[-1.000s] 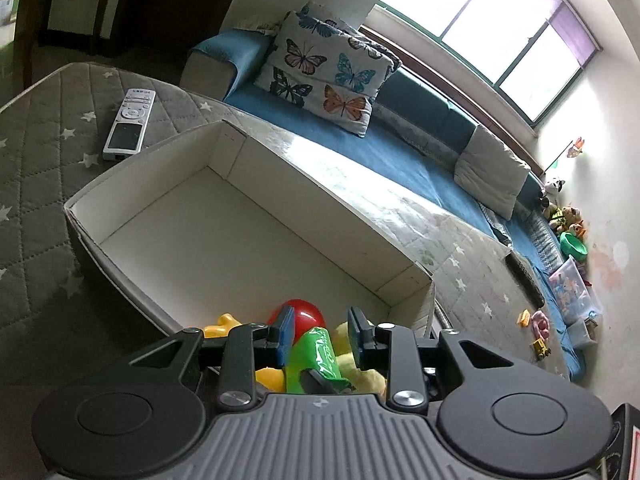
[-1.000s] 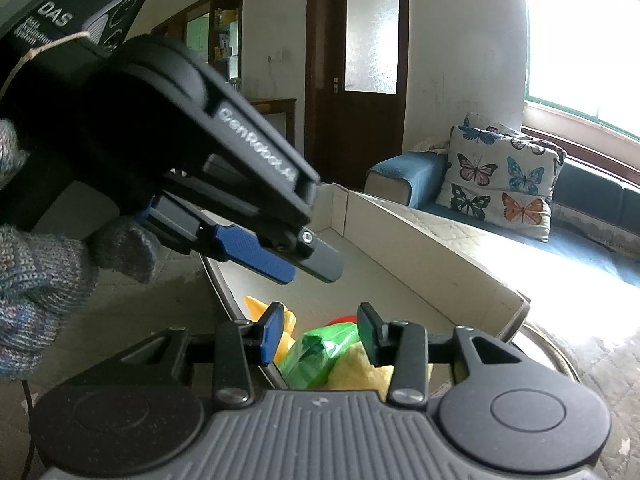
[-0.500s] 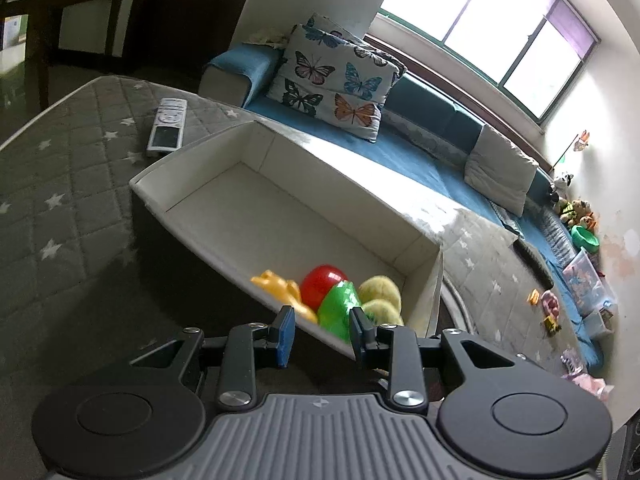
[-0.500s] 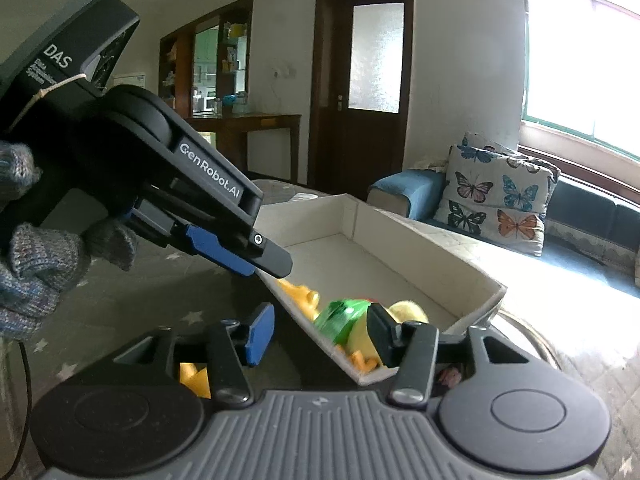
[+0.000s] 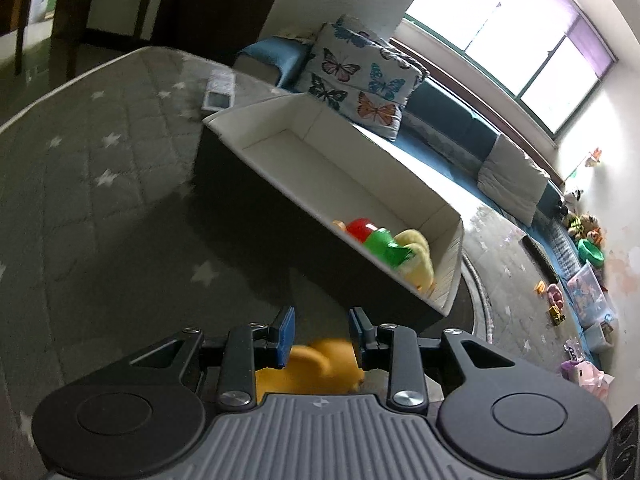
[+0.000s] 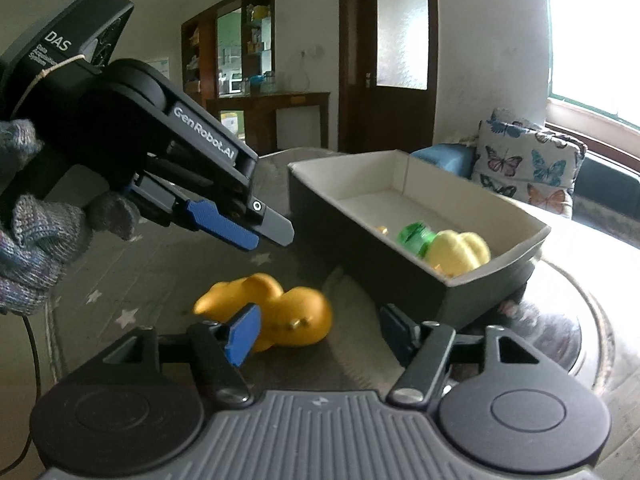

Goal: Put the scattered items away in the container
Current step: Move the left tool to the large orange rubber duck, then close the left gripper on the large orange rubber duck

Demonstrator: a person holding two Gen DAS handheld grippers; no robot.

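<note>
Your right gripper (image 6: 316,330) has just been opening; its jaws now stand fairly wide with nothing pressed between the pads. Just ahead of its left finger, partly behind the blue pad, an orange-yellow duck toy (image 6: 276,310) lies on the grey star-patterned worktop (image 6: 120,280).

Your left gripper (image 5: 320,330) hangs above and to the left of the right one in the right wrist view, held in a hand in a grey knitted glove (image 6: 36,256). Its jaws are drawn narrow and grip nothing. From its own camera the same duck toy (image 5: 308,372) shows below and between the fingers, blurred, lying on the worktop rather than held.

The container (image 5: 256,168), a dark box with a white lining, sits on the worktop ahead and to the right of both grippers. In its near corner lie a red ball (image 5: 360,228), a green toy (image 5: 384,246) and a pale yellow toy (image 5: 416,256).

Beyond the container's far end, a remote control (image 5: 218,94) rests on the worktop. A butterfly cushion (image 5: 360,80) leans on the blue sofa (image 5: 440,124) behind.
</note>
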